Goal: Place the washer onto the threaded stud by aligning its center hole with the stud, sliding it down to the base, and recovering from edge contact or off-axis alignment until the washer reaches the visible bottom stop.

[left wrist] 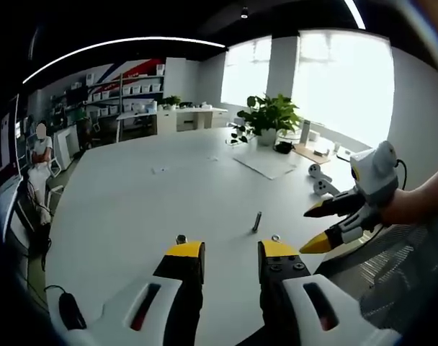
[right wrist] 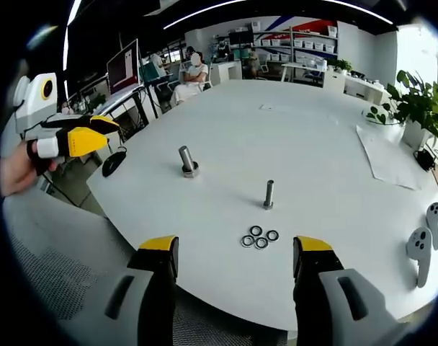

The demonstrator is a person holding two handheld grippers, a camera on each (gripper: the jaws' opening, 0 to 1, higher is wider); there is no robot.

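The stud (right wrist: 269, 194) stands upright ahead of the right gripper (right wrist: 237, 252), whose fingers are spread and empty, four washers (right wrist: 259, 237) lying flat between them. The left gripper (left wrist: 231, 254) is likewise spread, empty.

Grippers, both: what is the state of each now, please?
Left gripper: open, holding nothing.
Right gripper: open, holding nothing; four washers lie on the table.

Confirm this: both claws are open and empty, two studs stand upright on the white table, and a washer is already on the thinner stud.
Not quite. The right gripper view shows the thinner stud bare; all four washers lie flat on the white table in front of it. The rest holds.
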